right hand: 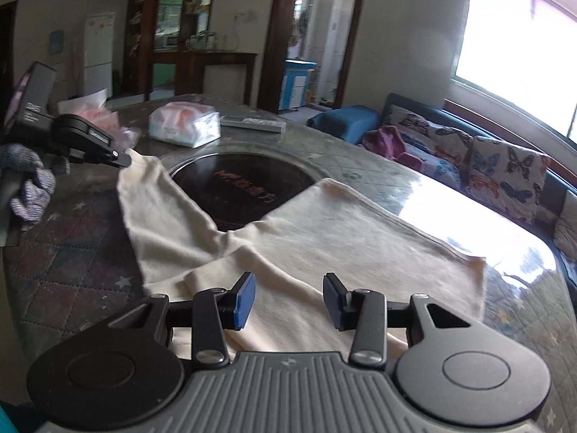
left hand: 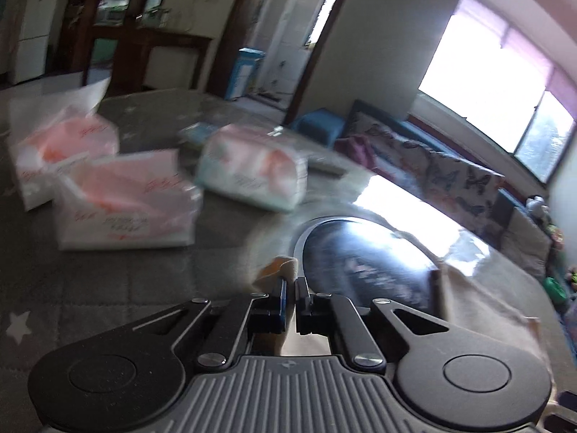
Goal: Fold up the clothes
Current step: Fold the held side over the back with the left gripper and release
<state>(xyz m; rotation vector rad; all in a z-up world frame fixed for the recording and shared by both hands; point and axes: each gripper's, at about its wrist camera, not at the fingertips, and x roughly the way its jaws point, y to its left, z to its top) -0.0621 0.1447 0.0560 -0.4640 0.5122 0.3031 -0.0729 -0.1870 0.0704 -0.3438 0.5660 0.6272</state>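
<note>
Left gripper [right hand: 124,160], at the right-wrist view's left edge, pinches the cream garment's [right hand: 306,238] sleeve end; its long axis runs toward lower centre, where the right gripper [right hand: 289,301] hovers open above it.

A cream-coloured soft knit garment [right hand: 306,249] lies spread on the bench just ahead of and beneath the right tongs [right hand: 290,301], mostly flat with gentle creases. One long sleeve stretches away leftward, its end pinched in the left tongs [right hand: 124,160], slightly lifted.
</note>
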